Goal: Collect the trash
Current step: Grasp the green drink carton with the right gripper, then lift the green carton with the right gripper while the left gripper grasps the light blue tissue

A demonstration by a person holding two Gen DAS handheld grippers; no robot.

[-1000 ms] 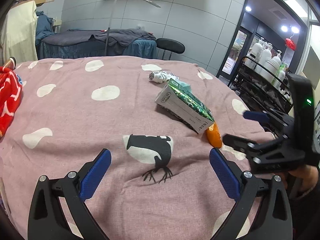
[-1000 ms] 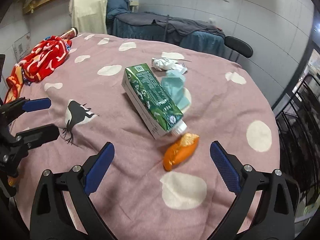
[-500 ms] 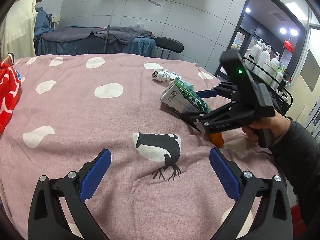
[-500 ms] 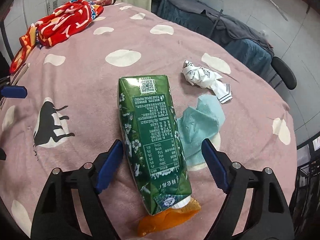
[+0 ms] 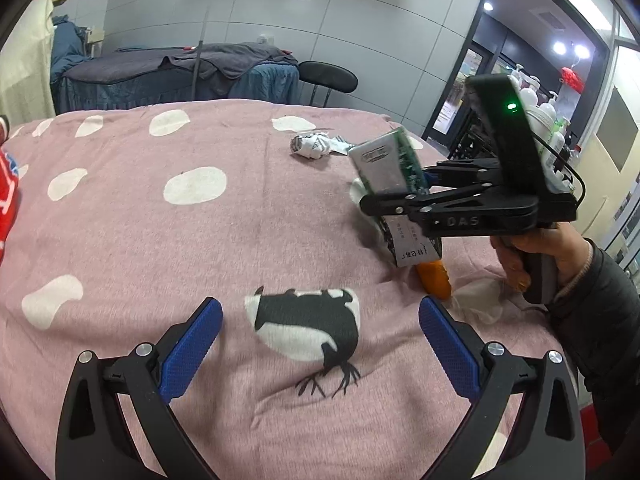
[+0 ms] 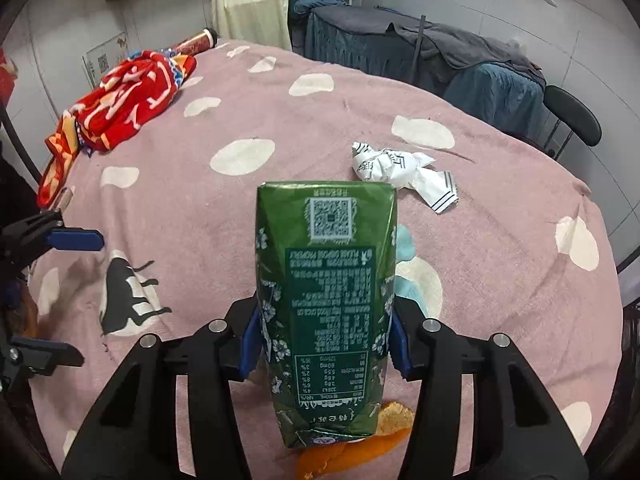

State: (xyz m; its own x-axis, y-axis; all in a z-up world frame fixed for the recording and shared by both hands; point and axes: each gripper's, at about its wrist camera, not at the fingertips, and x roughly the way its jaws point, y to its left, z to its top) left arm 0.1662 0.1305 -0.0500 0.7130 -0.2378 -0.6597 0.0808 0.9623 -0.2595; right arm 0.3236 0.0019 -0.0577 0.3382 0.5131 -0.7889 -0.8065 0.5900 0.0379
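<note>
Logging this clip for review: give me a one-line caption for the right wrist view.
Right tongs shut on a green carton above the pink spotted blanket, crumpled paper beyond.

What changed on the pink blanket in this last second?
The right gripper came in over the green carton and closed on its sides, tilting its far end up off the blanket. The left gripper stayed open and hovering. The orange wrapper, crumpled paper and red cloth stayed put.

Carton [image 6: 326,300]: green, floral print. Bedspread [image 6: 240,120]: pink, white spots. Cloth [image 6: 124,100]: red, patterned. Peel [image 5: 434,280]: orange. Finger pads [image 5: 188,350]: blue.
</note>
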